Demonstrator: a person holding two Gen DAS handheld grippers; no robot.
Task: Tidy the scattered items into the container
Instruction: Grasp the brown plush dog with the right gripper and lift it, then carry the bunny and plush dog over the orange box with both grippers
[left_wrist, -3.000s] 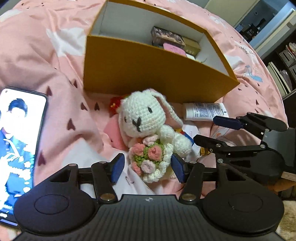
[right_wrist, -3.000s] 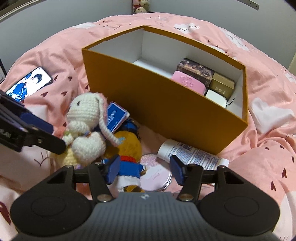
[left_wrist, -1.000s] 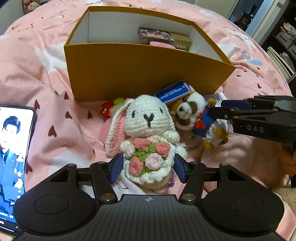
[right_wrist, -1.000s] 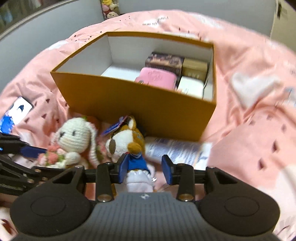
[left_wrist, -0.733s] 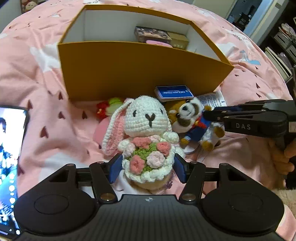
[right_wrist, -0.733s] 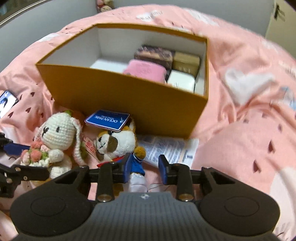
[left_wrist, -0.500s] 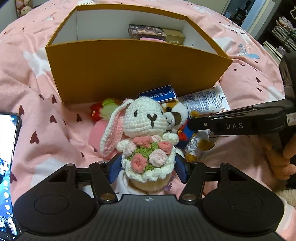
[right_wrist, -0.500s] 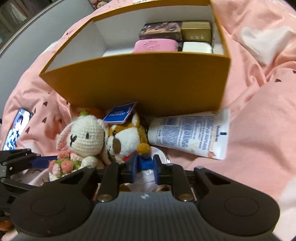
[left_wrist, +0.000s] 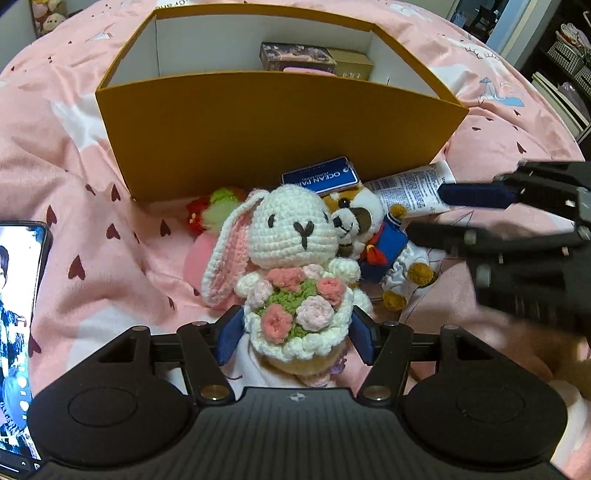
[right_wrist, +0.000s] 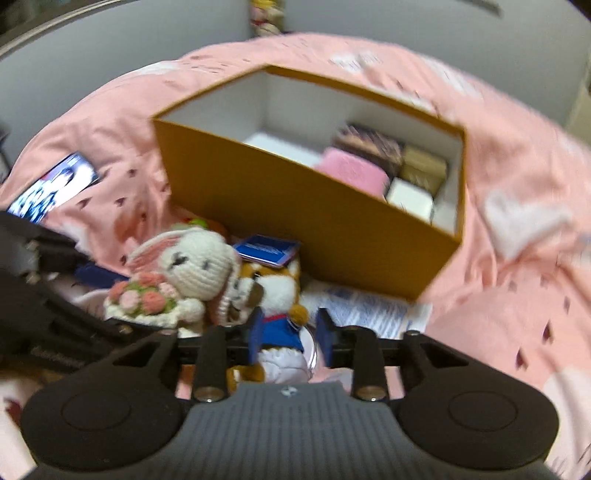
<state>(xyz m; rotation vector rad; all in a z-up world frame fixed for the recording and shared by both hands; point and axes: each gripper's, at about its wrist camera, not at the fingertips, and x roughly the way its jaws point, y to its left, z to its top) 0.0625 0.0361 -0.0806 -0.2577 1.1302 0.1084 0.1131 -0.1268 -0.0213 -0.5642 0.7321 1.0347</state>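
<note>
Crocheted yarn bunny (left_wrist: 291, 258), matt cardboard box (left_wrist: 273, 129), soft cotton-looking bedsheet (left_wrist: 85, 206), possibly glossy phone (left_wrist: 16, 314).

Home bedroom. Everything lies on a bed (left_wrist: 92, 206) with a pink cover printed with dark hearts and white shapes. Landmark: open orange box (left_wrist: 273, 129) in the middle of the bed. In front of the box: crochet rabbit (left_wrist: 291, 258) with a flower bouquet, a plush dog (left_wrist: 373, 236) in a blue outfit touching it, and a cream tube (left_wrist: 410, 188) beside them. Left of the box, a phone (left_wrist: 18, 314) with its screen lit lies on the cover. Behind the box, more soft toys (right_wrist: 264, 16) against a grey wall. Right of the box, past the bed edge, shelves (left_wrist: 565, 62) with books and baskets, and a doorway; dim indoor light.
</note>
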